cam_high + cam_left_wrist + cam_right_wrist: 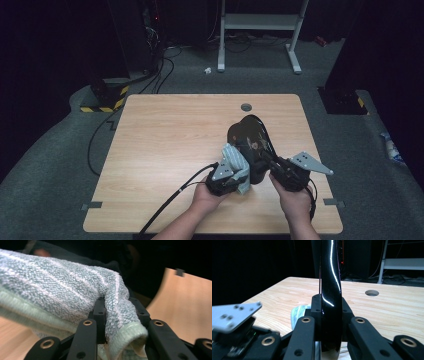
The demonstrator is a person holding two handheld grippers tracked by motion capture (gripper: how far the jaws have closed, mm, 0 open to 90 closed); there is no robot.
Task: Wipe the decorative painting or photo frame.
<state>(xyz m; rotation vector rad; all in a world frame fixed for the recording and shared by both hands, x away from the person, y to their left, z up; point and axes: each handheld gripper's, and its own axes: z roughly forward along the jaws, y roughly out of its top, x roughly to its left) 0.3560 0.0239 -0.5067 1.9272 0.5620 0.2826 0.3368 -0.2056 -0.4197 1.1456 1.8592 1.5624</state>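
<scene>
1. Left gripper: jaws clamped on a fold of the pale blue-green striped towel; the cloth bunches between the pads and drapes off to one side of them.
2. Right gripper: jaws pinching the edge of a glossy black dish, held on edge and standing straight up out of the jaws.
3. In the high view the left gripper and right gripper sit close together at the table's near edge; towel touches the black dish on the side facing the left gripper.
4. Step in hand, my read: wiping the dish with the towel, one tool holding it steady, the other working the cloth.
5. Next move likely calls for sliding the towel across the dish face with the right grip kept firm. The glossy edge could slip or rotate in the pads if the towel pushes too hard.
6. View differences:
   - Left gripper view gives the towel weave and pinch, with the dish just a dark mass beyond.
   - Right gripper view gives the edge-on grip, plus a sliver of towel low beside the jaws and the table's cable hole.
   - The high view gives towel-to-dish contact and both hands.
</scene>
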